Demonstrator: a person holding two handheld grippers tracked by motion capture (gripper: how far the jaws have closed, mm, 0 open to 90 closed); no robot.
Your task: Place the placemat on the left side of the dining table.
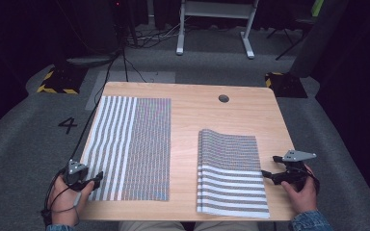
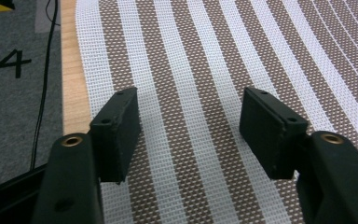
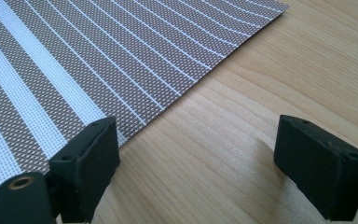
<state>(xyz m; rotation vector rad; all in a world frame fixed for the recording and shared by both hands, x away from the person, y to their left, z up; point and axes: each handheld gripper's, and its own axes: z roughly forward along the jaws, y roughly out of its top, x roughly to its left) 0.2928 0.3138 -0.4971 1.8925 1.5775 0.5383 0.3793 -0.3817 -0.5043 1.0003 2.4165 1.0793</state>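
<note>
A brown-and-white striped woven mat (image 1: 130, 144) lies flat on the left half of the wooden table (image 1: 197, 106). A second striped mat (image 1: 231, 173) lies folded over on the right half. My left gripper (image 1: 96, 180) rests at the flat mat's near-left corner. In the left gripper view it (image 2: 191, 98) is open, its pads (image 2: 116, 126) just above the mat's stripes (image 2: 205, 56) with nothing pinched. My right gripper (image 1: 267, 175) sits at the folded mat's right edge. It (image 3: 198, 123) is open: one jaw stands over the mat's edge (image 3: 121, 70), the other over bare wood (image 3: 261, 84).
A round cable hole (image 1: 223, 98) sits near the table's far edge. On the grey floor to the left there is a painted "4" (image 1: 67, 125) and a black cable (image 1: 89, 120). Yellow-black marked blocks (image 1: 58, 82) and a white desk frame (image 1: 214, 24) stand beyond the table.
</note>
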